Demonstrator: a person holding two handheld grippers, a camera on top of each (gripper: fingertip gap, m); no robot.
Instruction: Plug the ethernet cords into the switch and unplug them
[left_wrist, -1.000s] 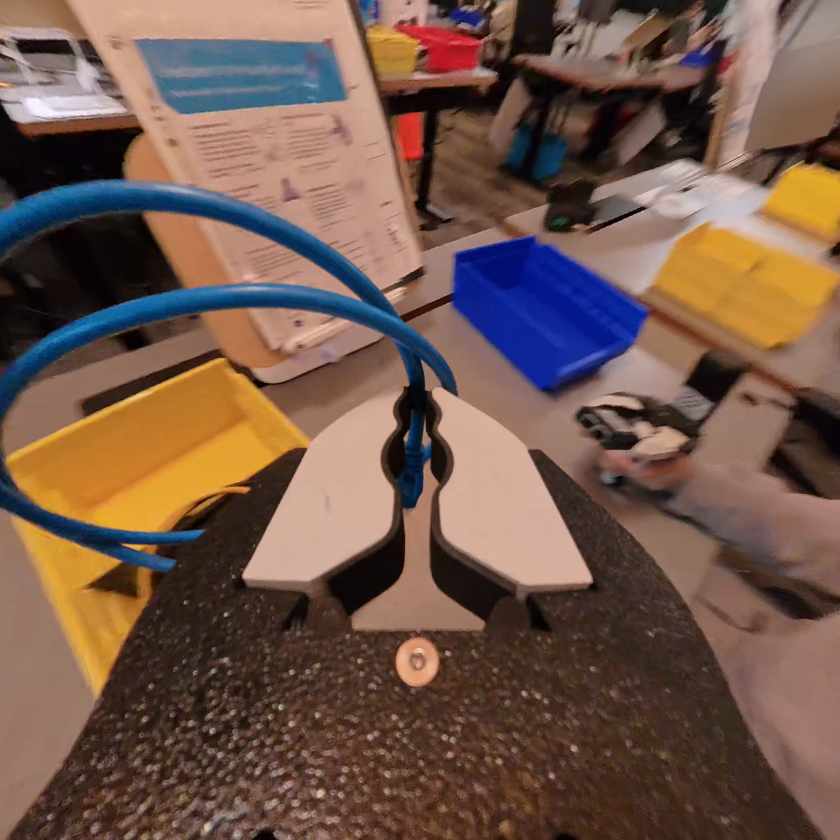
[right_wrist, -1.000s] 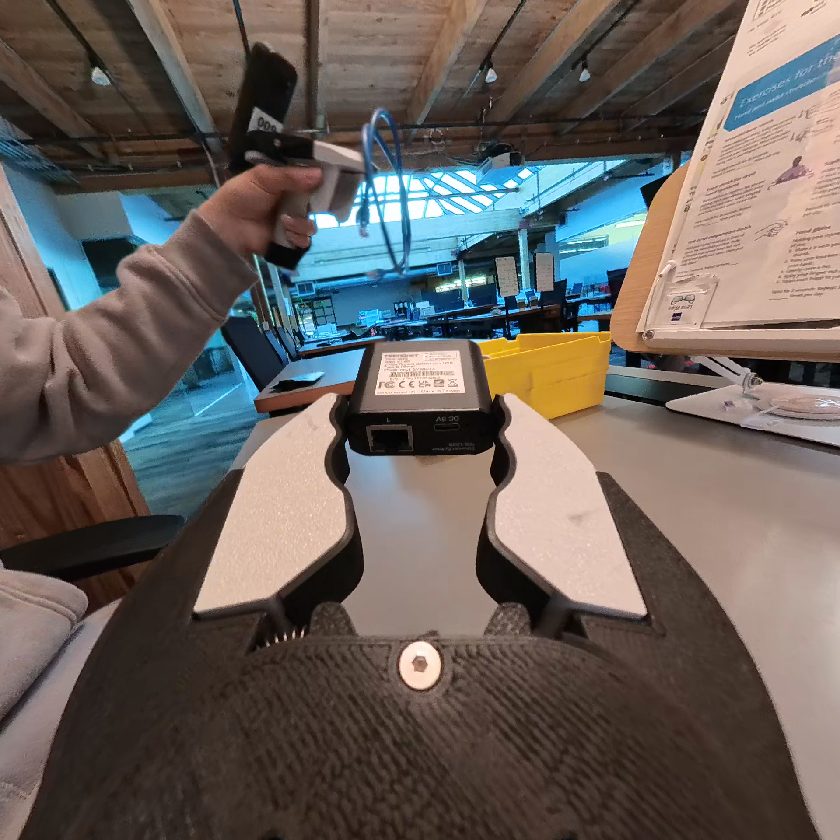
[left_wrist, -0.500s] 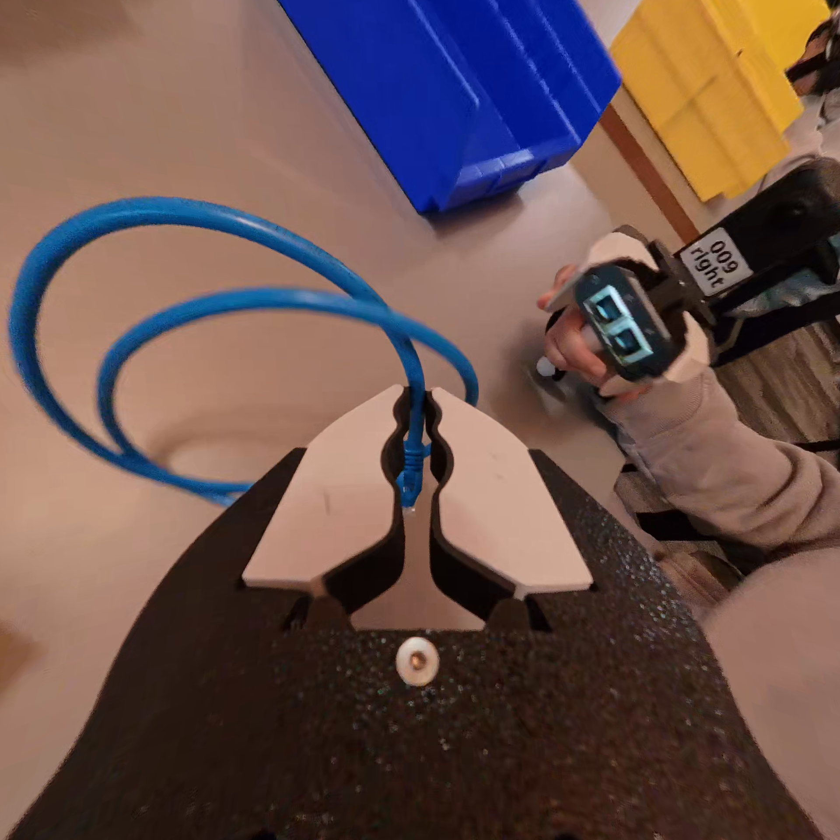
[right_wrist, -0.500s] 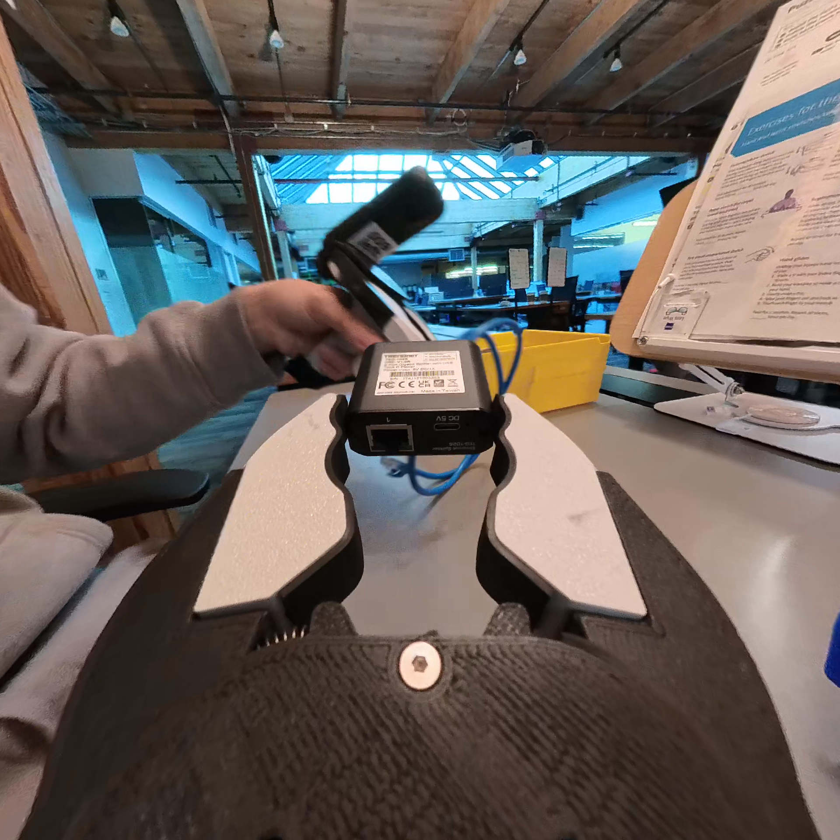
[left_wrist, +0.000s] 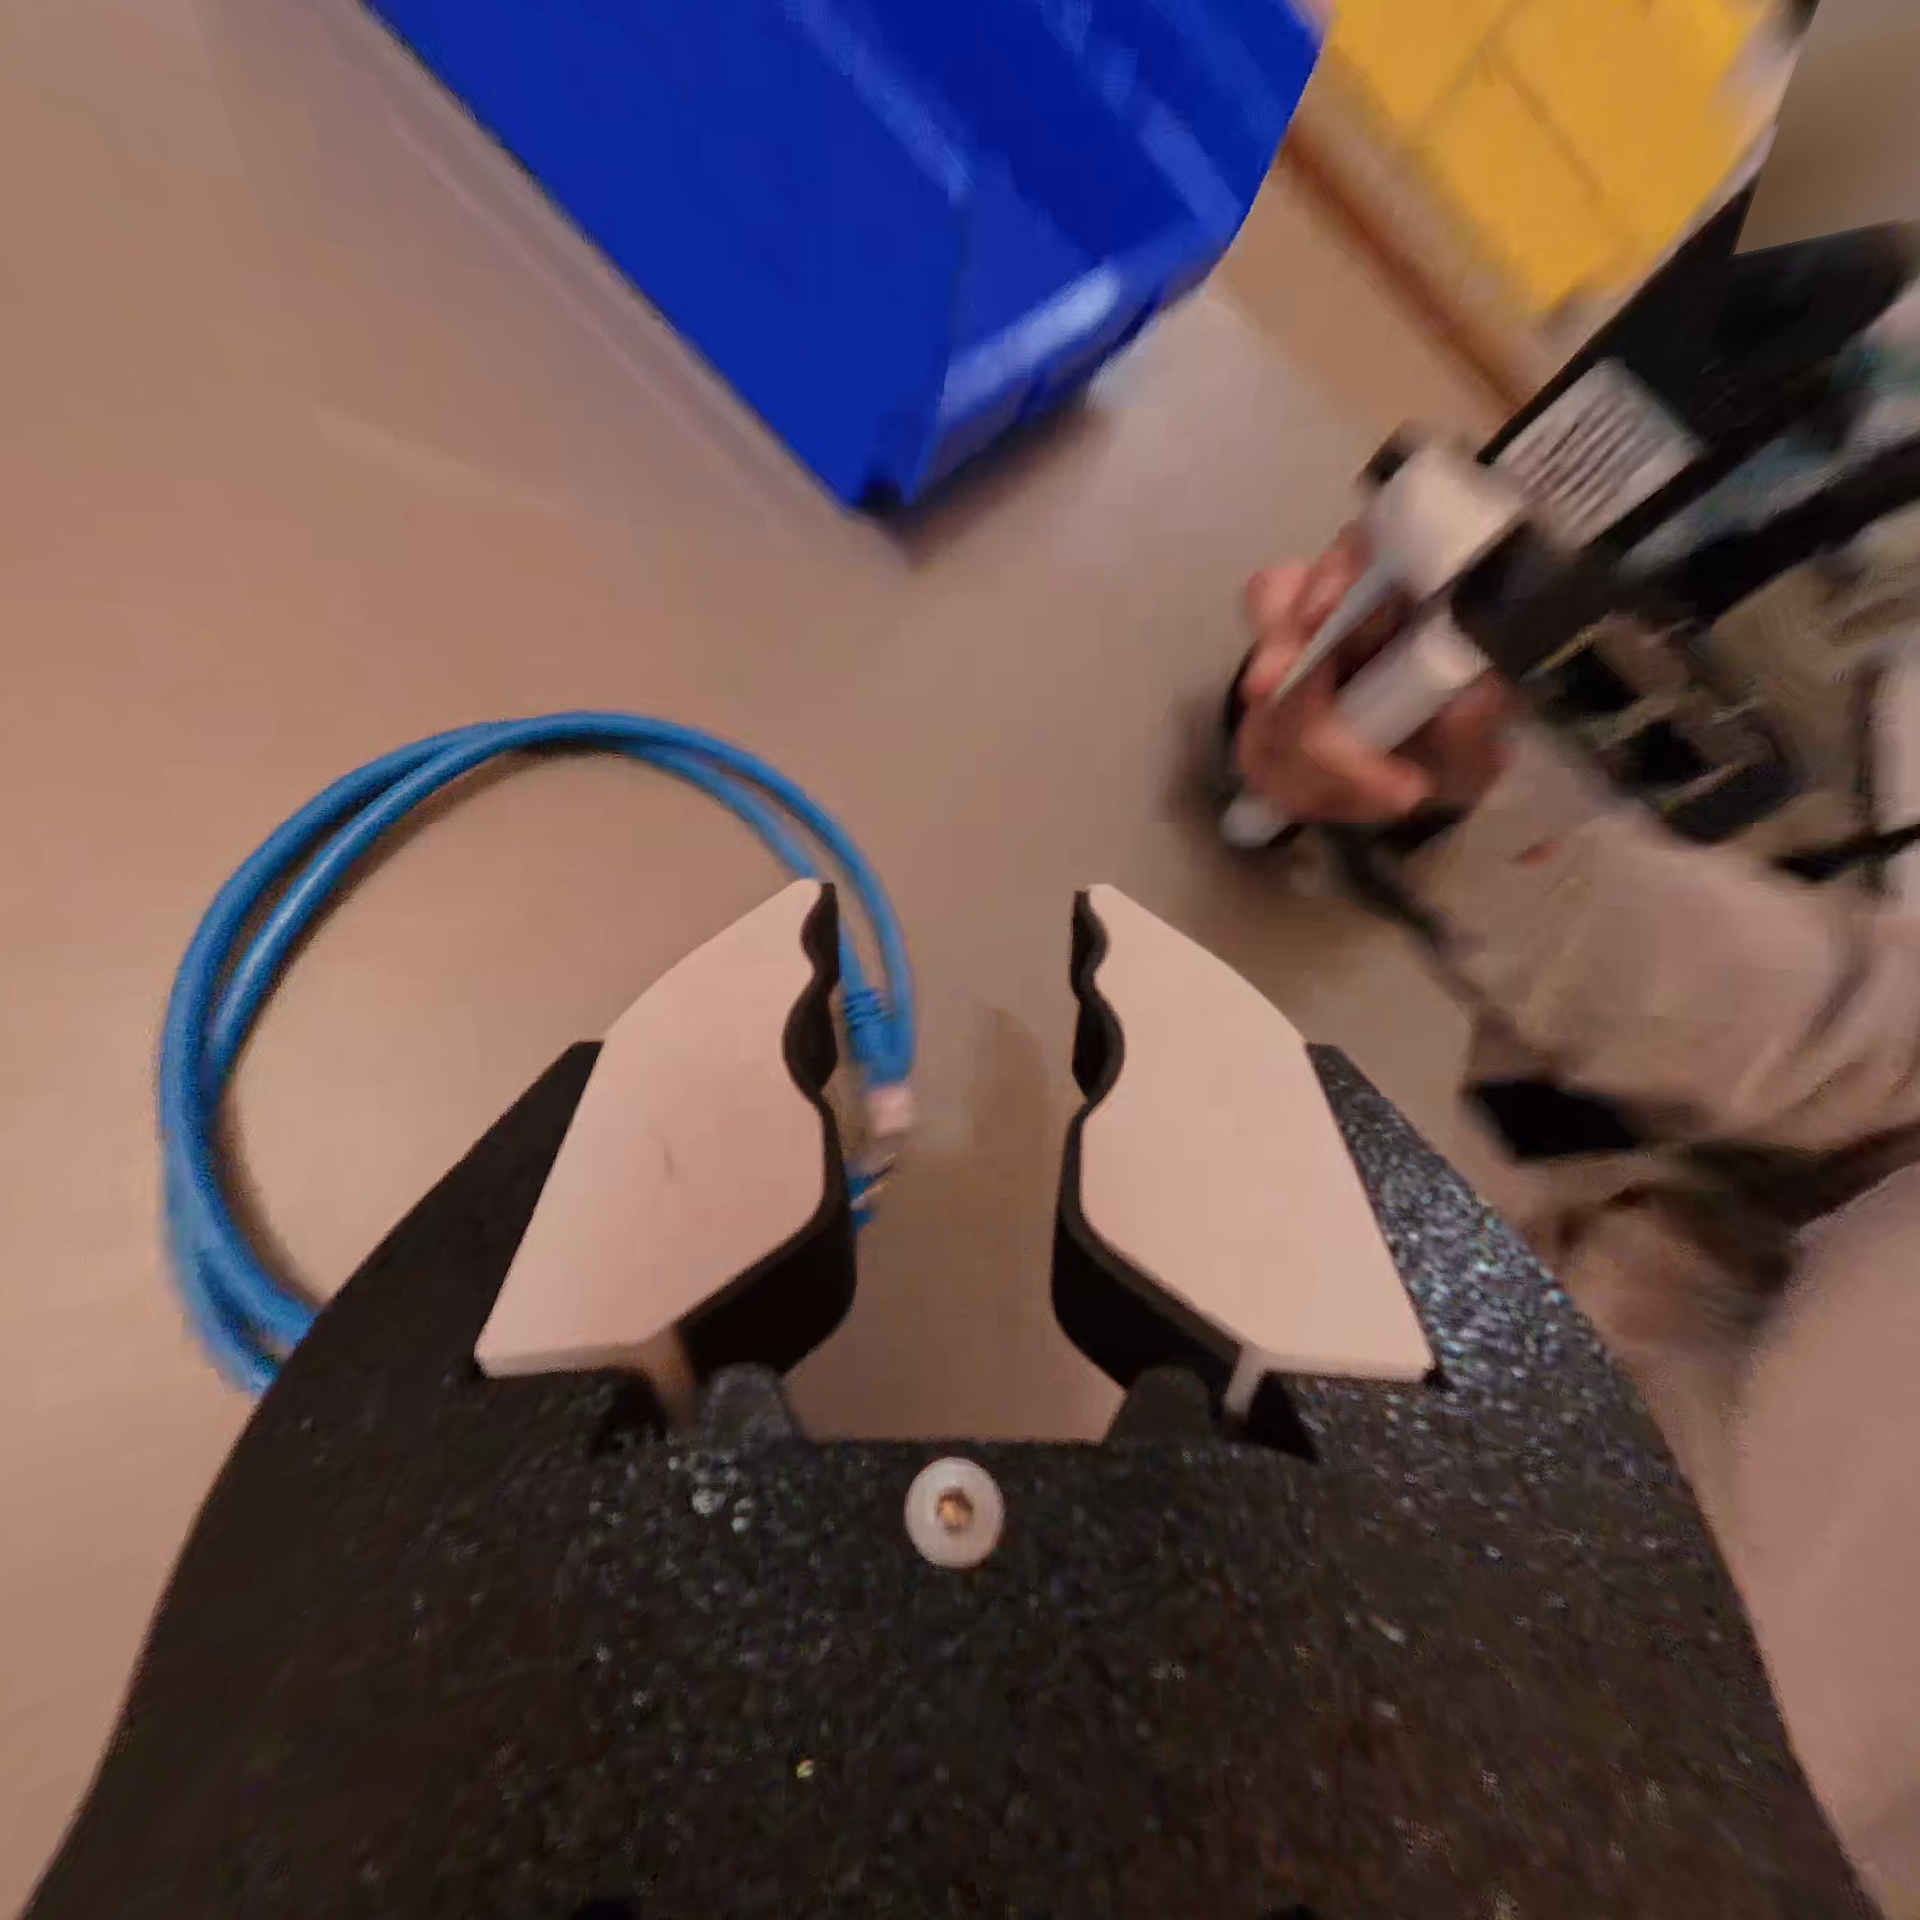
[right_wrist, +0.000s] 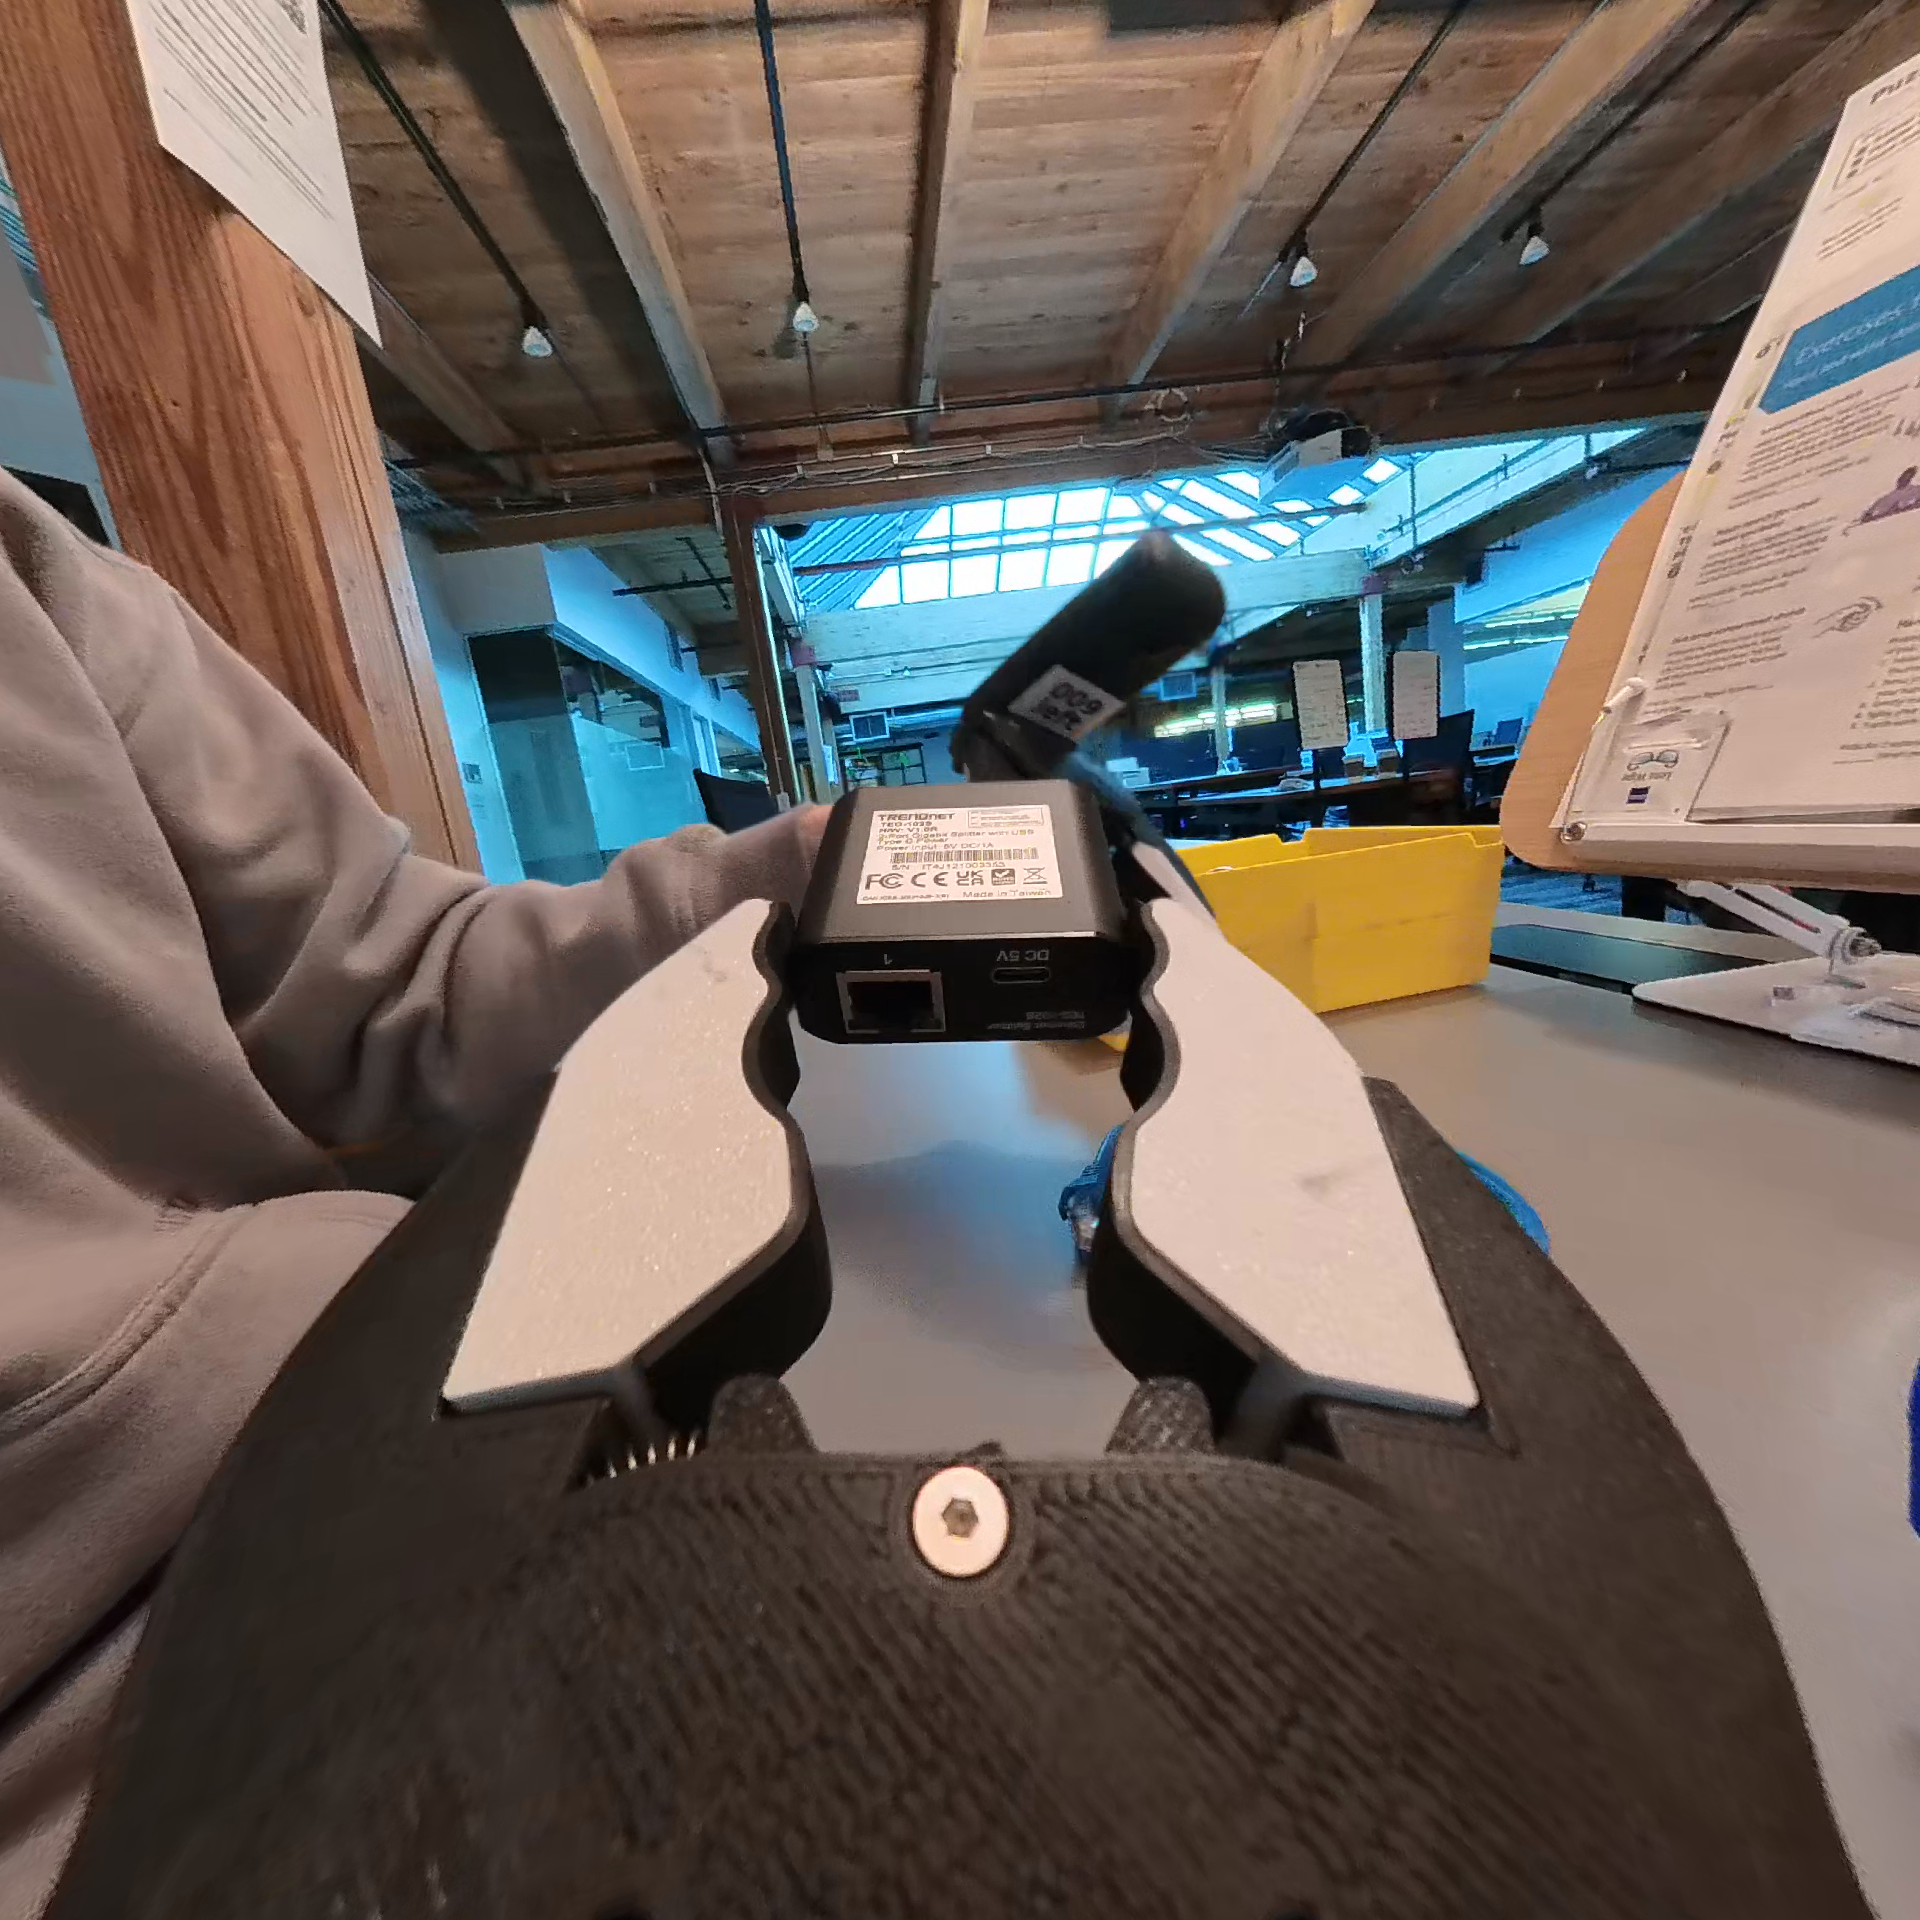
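Note:
My left gripper (left_wrist: 951, 904) is open and empty, just above the table. The coiled blue ethernet cord (left_wrist: 312, 894) lies on the table below it, with its plug ends (left_wrist: 878, 1070) beside the left finger. My right gripper (right_wrist: 956, 914) is shut on the small black switch (right_wrist: 961, 909) and holds it above the table, one port and a socket facing the camera. The right gripper also shows blurred in the left wrist view (left_wrist: 1455, 582), held by a hand. In the right wrist view a bit of the blue cord (right_wrist: 1086, 1195) shows past the right finger.
A blue bin (left_wrist: 883, 208) stands beyond the cord, with yellow bins (left_wrist: 1538, 114) farther right. In the right wrist view a yellow bin (right_wrist: 1351, 904) and a board on a stand with papers (right_wrist: 1766, 623) are at the right. A grey sleeve (right_wrist: 208, 987) fills the left.
My left gripper came down to the table, opened and let go of the blue cord, which now lies coiled on the table. The right gripper still holds the switch.

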